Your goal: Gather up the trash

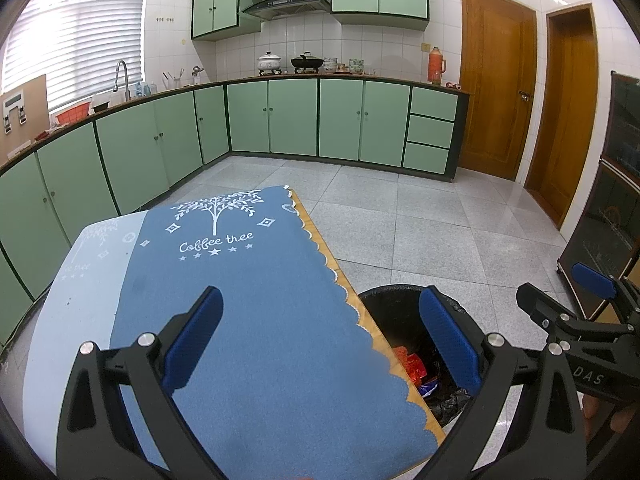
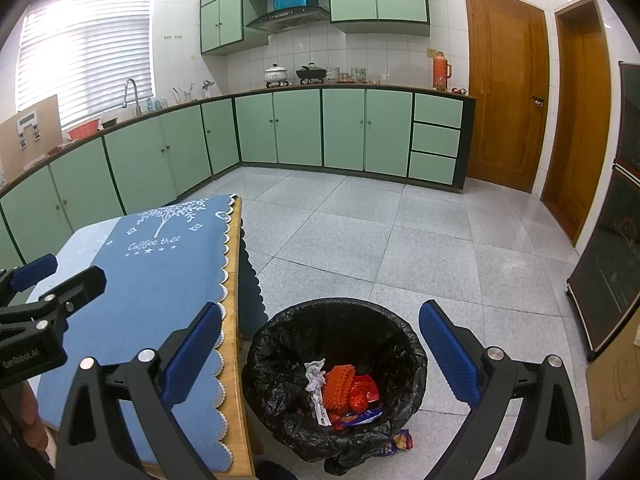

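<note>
The left gripper (image 1: 320, 344) is held wide open over the blue cloth (image 1: 256, 320) on the table (image 1: 384, 344), and nothing is held between its fingers. The right gripper (image 2: 320, 356) is also spread wide, with nothing in it, and is held above the bin (image 2: 336, 380).

The bin is lined with a black bag (image 2: 280, 400) and is set on the floor just beside the table edge, below and between the right gripper's fingers. Inside it, trash is piled up: a crumpled white paper (image 2: 315, 374), an orange bumpy thing (image 2: 339, 386), red wrappers (image 2: 364, 394) and a blue wrapper (image 2: 360, 416). One small wrapper (image 2: 400, 440) is seen by the bin's near side; it may be on the floor or on the bag's fold, which cannot be told.

From the left gripper, the bin (image 1: 400, 312) is seen to the right, partly hidden by the table. The words "Coffee tree" (image 1: 216, 242) are printed on the cloth ahead of the left gripper.
</note>
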The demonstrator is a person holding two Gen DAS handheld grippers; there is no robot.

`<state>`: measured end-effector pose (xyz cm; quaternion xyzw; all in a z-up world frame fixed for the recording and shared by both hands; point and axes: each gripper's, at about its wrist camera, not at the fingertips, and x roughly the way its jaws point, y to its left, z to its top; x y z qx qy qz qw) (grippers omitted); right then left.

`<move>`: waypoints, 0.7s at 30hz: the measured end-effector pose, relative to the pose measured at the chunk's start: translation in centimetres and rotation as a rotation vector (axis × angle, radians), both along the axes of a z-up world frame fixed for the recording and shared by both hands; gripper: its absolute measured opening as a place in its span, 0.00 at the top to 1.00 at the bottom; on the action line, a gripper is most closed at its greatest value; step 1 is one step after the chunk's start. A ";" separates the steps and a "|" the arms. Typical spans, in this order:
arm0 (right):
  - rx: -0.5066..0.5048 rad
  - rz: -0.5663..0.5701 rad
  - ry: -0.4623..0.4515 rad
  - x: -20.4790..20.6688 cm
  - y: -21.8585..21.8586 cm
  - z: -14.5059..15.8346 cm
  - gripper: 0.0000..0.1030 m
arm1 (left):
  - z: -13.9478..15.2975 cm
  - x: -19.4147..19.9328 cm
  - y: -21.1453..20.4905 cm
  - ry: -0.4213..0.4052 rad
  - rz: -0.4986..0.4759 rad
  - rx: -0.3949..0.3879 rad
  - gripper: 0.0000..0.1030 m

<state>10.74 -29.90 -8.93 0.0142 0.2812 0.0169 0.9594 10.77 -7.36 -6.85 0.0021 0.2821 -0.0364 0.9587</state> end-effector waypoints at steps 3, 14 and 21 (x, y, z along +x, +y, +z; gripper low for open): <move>0.000 0.000 0.001 0.0 0.0 0.0 0.06 | 0.0 0.0 0.1 0.000 0.001 -0.001 0.07; -0.001 -0.001 0.002 0.3 -0.5 0.3 0.06 | 0.4 0.0 -0.2 -0.003 0.003 0.002 0.07; 0.002 -0.001 0.000 0.4 -0.5 0.4 0.06 | 0.4 0.0 -0.2 0.000 0.007 -0.001 0.07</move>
